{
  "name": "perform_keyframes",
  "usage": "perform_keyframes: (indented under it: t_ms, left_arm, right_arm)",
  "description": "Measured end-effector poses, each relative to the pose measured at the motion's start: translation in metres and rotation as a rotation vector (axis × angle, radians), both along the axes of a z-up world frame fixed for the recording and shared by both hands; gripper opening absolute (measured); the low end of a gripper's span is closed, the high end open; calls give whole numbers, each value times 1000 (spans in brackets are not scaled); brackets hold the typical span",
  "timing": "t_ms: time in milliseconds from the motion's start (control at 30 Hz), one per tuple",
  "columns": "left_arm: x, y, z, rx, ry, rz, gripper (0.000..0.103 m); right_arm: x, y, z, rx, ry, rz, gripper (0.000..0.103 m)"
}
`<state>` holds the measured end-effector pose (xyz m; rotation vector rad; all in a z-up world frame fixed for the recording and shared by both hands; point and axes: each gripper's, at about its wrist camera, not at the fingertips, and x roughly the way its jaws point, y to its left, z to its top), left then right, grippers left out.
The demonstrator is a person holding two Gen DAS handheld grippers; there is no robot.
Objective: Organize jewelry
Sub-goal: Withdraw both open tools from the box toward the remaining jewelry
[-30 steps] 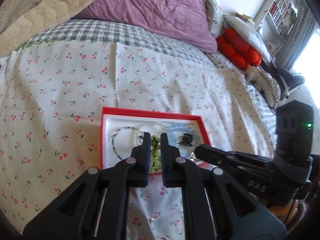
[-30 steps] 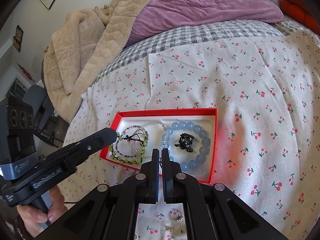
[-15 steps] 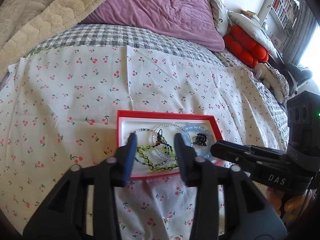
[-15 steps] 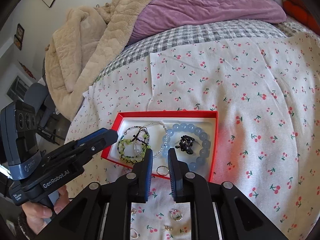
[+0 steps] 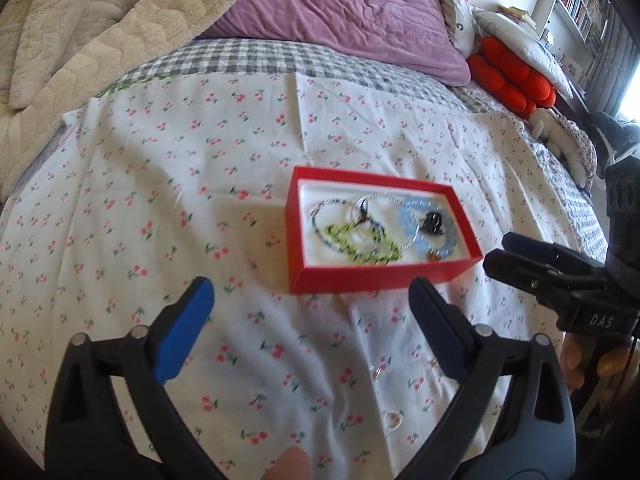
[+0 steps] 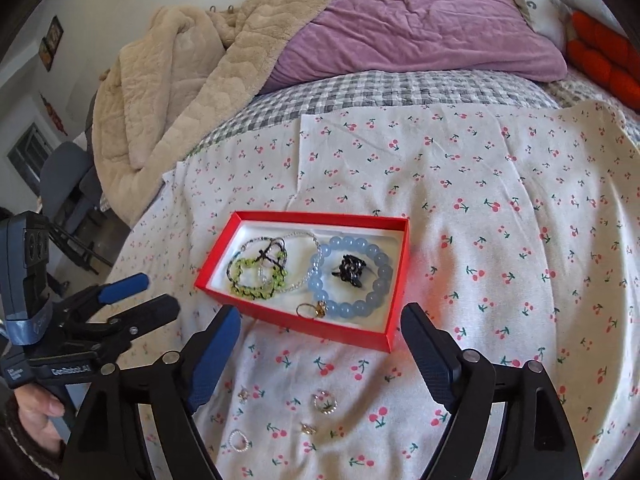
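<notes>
A red box [image 6: 320, 330] with a white lining sits on the cherry-print cloth. It holds a blue bead bracelet [image 6: 376, 300], a green bead bracelet [image 6: 248, 290], a black piece [image 6: 350, 270] and a gold ring [image 6: 310, 310]. Small rings and earrings [image 6: 325, 402] lie loose on the cloth in front of the box. My right gripper [image 6: 320, 314] hangs just short of the box's near wall, its jaws opening and holding nothing. My left gripper [image 5: 310, 292] hovers to the left of the box [image 5: 376, 278] over bare cloth, its jaws also opening and holding nothing.
A beige blanket [image 6: 192, 80] and a purple duvet [image 6: 420, 20] are piled at the far side of the bed. Orange cushions [image 5: 508, 76] lie at the far right. A hand [image 6: 40, 408] holds the left gripper's handle at the bed's left edge.
Both grippers went from shut to wide open and drew back from the box. A gold ring now lies at the box's front, where the right jaws were shut.
</notes>
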<state>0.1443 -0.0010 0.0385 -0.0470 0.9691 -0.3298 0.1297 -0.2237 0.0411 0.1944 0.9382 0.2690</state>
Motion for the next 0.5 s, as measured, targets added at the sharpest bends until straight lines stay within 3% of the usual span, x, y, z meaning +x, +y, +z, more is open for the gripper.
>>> perform_keyframes:
  t_ms: [167,500]
  left_arm:
    - [-20,12,-9,34,10,-6,102]
    - [-60,37,-34,90,48,-22,102]
  right_arm:
    - [-17,8,-12,-86,3,42,91]
    - [-55,15,-34,-161,19,106,94]
